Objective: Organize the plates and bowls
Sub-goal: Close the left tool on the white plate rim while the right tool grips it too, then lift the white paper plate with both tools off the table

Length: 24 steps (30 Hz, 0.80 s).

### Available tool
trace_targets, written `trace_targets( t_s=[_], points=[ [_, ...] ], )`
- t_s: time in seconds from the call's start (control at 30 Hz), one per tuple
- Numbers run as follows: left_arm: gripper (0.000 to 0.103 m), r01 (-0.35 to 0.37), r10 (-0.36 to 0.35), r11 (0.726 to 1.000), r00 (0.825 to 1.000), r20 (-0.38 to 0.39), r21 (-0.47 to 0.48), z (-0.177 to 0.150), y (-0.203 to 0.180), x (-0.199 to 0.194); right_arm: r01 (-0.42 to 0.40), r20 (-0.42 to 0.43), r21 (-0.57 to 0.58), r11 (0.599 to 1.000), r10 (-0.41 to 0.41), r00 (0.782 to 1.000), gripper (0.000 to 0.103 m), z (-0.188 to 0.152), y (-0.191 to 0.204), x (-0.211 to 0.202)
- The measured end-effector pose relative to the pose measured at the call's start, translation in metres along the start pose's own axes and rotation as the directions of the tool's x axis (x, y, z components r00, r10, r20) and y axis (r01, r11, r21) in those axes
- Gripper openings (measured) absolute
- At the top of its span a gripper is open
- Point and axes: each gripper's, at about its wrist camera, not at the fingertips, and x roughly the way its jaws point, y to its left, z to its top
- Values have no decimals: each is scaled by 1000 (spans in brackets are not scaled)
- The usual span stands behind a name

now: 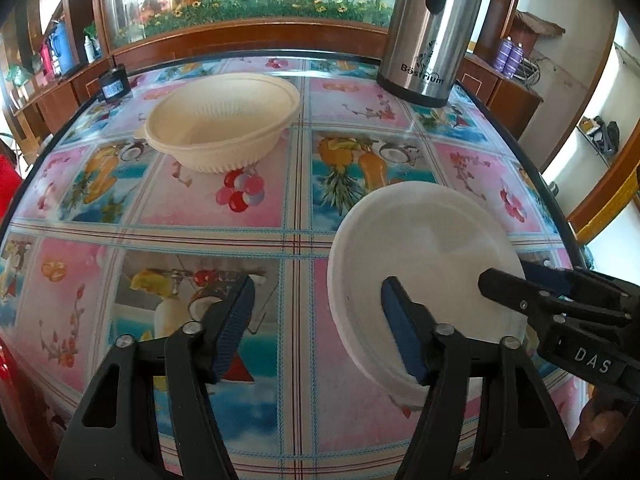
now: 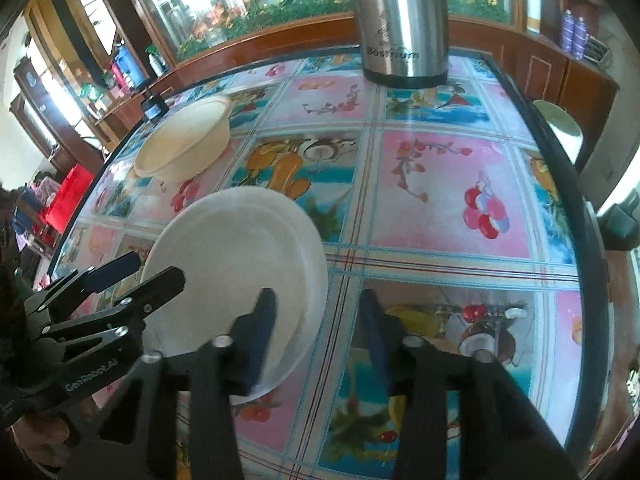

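The left gripper is pointing forward over the table, and its two black fingers are standing wide apart with nothing between them. Its right finger is sitting in front of the white plate; I cannot tell if it is touching. The left finger is hanging over the picture cloth alone.

The right gripper is also pointing forward, and its fingers are spread wide with nothing held. Its left finger is showing in front of the white plate's near rim, and its right finger is over bare cloth. The plate is lying flat on the table, just ahead of the fingers and between the two grippers.

In the left wrist view the right gripper is reaching in from the right side, and white letters "DAS" are showing on it. In the right wrist view the left gripper is coming in from the left, and its body is reading "GenRobot.AI".

Farther ahead, well past the fingertips and to the left, a cream bowl is sitting upright on the table. At the far edge a tall silver flask is standing, and it is saying "Bostrium" near its black base.
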Motion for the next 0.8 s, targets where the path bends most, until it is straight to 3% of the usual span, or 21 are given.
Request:
trace_targets(
  t_s=[0.07,0.13,0.8],
  points=[
    [22,14,-14,1000,1000,-28,15,-1,-1,4,-9,-1,-6,1000,9,1000,32,-2,2,0],
    [16,17,-16,999,999,-34,35,-3,-5,6,-36,4,-3,999,36,999,31,-4,4,-3],
    [13,25,-24,999,999,-26,26,-29,20,-39,-37,-12,-70,997,36,999,28,-33,45,-16]
  ],
)
